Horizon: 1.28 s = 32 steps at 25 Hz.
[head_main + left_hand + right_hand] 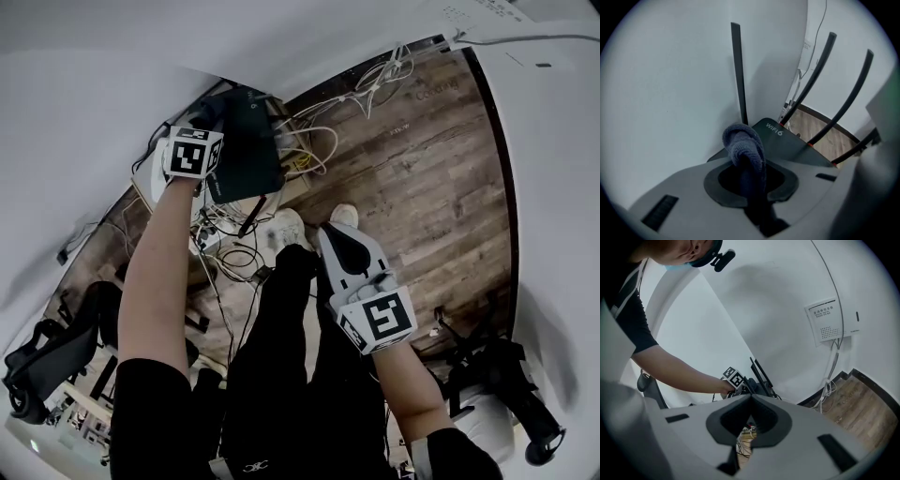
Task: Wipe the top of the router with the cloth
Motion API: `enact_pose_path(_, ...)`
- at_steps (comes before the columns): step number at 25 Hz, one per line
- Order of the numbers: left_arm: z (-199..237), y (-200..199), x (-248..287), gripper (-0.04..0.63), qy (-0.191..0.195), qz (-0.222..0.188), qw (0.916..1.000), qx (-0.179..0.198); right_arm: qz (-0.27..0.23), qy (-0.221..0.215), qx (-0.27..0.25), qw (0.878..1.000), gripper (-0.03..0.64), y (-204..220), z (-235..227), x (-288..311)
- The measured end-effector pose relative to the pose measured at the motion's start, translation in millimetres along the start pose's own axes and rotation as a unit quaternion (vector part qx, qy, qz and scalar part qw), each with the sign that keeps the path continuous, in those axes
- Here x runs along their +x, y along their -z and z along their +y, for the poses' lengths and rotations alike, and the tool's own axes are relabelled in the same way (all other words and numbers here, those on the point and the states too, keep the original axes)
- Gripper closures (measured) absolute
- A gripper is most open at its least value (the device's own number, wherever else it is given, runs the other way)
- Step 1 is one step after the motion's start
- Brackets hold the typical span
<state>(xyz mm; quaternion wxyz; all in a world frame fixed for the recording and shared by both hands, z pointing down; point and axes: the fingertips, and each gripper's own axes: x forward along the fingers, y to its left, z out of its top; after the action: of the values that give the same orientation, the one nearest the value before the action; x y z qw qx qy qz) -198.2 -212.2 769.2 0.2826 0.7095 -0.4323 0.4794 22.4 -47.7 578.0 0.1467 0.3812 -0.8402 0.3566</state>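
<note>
The left claw point(749, 164) is clamped on the cloth point(744, 143). It is a blue-grey knitted piece, and a rounded wad of it sticks out past the tips. The wad hangs at the near edge of the router point(790, 143), and I cannot tell whether it touches. The router is a dark flat box at the far left, low against the white wall point(670, 79). Its thin antennas point(737, 70) stand up along its far side, and loose cables point(323, 117) trail over the wooden floor point(422, 178) to its right.

The right claw point(751, 399) is closed with nothing in it, held back near the person's legs and well apart from the router.

The cloth looks soft and light, so it should flatten under slight pressure. The present hold, with a wad left free in front, suits wiping. The router looks like smooth, light plastic, so a hard push would likely slide it. The antennas seem slender and easily knocked. Strokes are safer kept on the flat lid, short of them. If steadying is needed, the router's near edge looks the best place for the free claw.
</note>
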Motion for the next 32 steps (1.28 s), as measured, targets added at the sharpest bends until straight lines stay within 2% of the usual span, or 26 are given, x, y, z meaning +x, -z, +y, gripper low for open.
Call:
enact_pose_path(6, -11, 10, -6, 0.545, 0.011, -0.004, 0.9998, -0.019, -0.004, 0.008, 0.008, 1.000, 0.617, -3, -13, 1)
enact_pose_path(9, -20, 20, -10, 0.546, 0.033, -0.004, 0.9989, -0.034, -0.006, 0.007, 0.011, 1.000, 0.617, -6, -13, 4)
enact_pose_path(15, -38, 37, -18, 0.549, 0.055, 0.015, 0.9983, -0.015, -0.007, -0.004, 0.006, 1.000, 0.617, -9, -8, 9)
enact_pose_path(27, -60, 62, -30, 0.552, 0.074, 0.036, 0.9935, -0.078, -0.008, -0.008, 0.005, 1.000, 0.617, -10, -8, 6)
enact_pose_path(32, -71, 74, -35, 0.552, 0.118, 0.049, 0.9867, -0.101, -0.010, -0.007, 0.007, 1.000, 0.617, -10, -11, 3)
